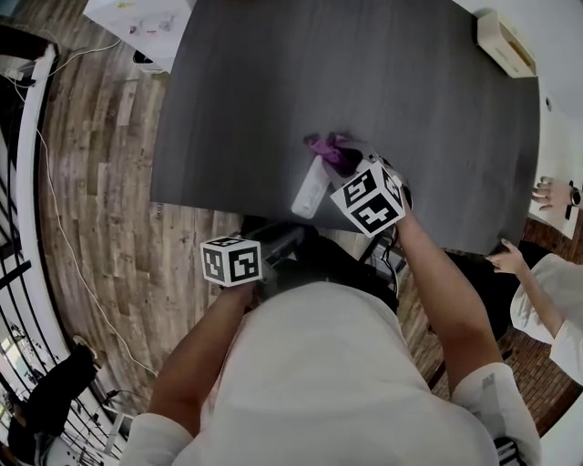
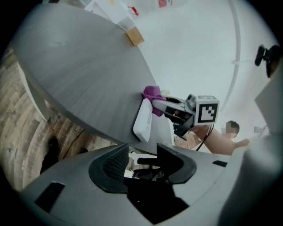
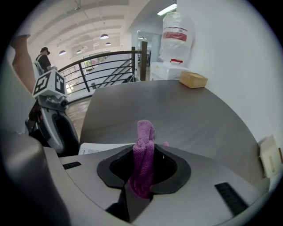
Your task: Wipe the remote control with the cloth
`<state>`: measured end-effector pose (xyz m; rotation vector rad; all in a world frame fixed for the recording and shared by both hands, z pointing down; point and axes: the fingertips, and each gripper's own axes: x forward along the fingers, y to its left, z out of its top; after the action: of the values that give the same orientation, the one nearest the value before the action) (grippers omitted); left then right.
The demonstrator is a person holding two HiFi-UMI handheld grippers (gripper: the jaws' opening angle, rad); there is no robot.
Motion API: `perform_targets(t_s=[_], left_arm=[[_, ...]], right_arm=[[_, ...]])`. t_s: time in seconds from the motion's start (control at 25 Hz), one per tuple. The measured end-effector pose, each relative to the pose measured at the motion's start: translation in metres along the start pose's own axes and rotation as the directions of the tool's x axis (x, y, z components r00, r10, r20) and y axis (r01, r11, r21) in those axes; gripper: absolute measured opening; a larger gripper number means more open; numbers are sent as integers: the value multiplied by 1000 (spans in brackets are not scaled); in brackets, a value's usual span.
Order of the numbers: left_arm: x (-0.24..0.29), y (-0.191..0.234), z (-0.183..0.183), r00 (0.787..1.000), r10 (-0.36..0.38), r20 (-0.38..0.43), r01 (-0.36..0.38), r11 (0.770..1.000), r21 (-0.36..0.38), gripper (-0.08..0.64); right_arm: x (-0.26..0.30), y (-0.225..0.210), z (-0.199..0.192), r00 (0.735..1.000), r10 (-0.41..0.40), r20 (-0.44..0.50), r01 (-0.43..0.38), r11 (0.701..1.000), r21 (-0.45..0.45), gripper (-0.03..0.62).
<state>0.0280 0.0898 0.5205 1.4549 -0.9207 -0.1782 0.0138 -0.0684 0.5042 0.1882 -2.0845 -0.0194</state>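
A white remote control [image 1: 310, 193] lies on the dark grey table [image 1: 273, 91] at its near edge; it also shows in the left gripper view [image 2: 143, 120]. A purple cloth [image 1: 326, 148] hangs over the remote's far end. My right gripper [image 3: 143, 152] is shut on this cloth [image 3: 143, 132], which bunches up between its jaws, and it hovers just right of the remote. My left gripper [image 2: 140, 154] is open with nothing between its jaws. It is off the table, short of the near edge, and its marker cube [image 1: 232, 261] shows there.
A small cardboard box [image 3: 193, 79] sits at the table's far side. White papers [image 1: 137, 23] lie beyond the far left corner. Another person's hands [image 1: 547, 191] rest at the table's right end. A wooden floor [image 1: 100, 182] and a black railing lie to the left.
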Motion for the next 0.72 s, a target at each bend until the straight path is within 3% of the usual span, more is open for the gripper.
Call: perform_targets(t_s=[0.28, 0.44, 0.52, 0.6, 0.64, 0.68, 0.72], left_arm=[[4, 10, -8, 996, -61, 68, 69, 991, -118, 259], [14, 11, 0, 983, -109, 147, 134, 976, -172, 261], [13, 17, 1, 984, -84, 154, 110, 980, -166, 220], [10, 20, -2, 992, -16, 126, 26, 996, -84, 188], [8, 20, -4, 994, 39, 101, -39, 999, -2, 161], [7, 20, -5, 992, 106, 73, -114, 988, 105, 147], [6, 19, -6, 983, 175, 48, -181, 958, 223, 141]], right_arm=[[2, 41, 8, 999, 51, -5, -51, 999, -8, 100], [-2, 53, 9, 996, 93, 6, -93, 995, 31, 100], [-2, 57, 10, 993, 116, 14, -116, 993, 38, 100], [-2, 59, 9, 991, 132, 16, -133, 991, 26, 100], [-1, 59, 9, 991, 136, 14, -136, 991, 7, 100], [-1, 59, 10, 991, 135, 11, -135, 991, -21, 100], [-1, 59, 10, 991, 130, 8, -130, 990, -56, 100]])
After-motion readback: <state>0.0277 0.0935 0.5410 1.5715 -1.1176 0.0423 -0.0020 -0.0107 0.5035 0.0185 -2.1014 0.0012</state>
